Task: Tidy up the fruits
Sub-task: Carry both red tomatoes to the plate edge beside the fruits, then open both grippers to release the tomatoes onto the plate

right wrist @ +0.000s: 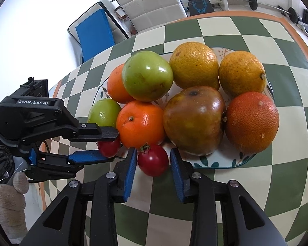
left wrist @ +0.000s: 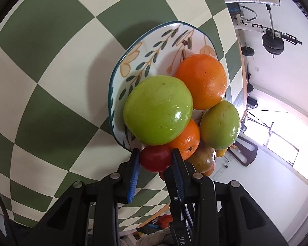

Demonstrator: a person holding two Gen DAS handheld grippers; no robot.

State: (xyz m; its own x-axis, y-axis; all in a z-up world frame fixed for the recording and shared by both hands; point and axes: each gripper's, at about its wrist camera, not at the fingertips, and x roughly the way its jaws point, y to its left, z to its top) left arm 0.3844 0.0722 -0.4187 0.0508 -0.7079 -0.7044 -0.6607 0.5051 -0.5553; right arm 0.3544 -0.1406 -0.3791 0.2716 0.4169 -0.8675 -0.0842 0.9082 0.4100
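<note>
My left gripper (right wrist: 110, 145) pinches a small red fruit (right wrist: 108, 148) at the near-left rim of the leaf-patterned plate (right wrist: 225, 160); its upper finger hides the top of the fruit. My right gripper (right wrist: 154, 160) stands open around a second red fruit (right wrist: 153, 160), pads just clear of it. Oranges, green fruits and a mango (right wrist: 194, 120) crowd the plate, covering most of it

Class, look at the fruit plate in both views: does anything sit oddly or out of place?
Yes. The plate is piled: a green apple rides on top of two oranges instead of resting on the plate. Two small red fruits sit at the near rim, one between each gripper's fingers, left gripper and right gripper.
</note>
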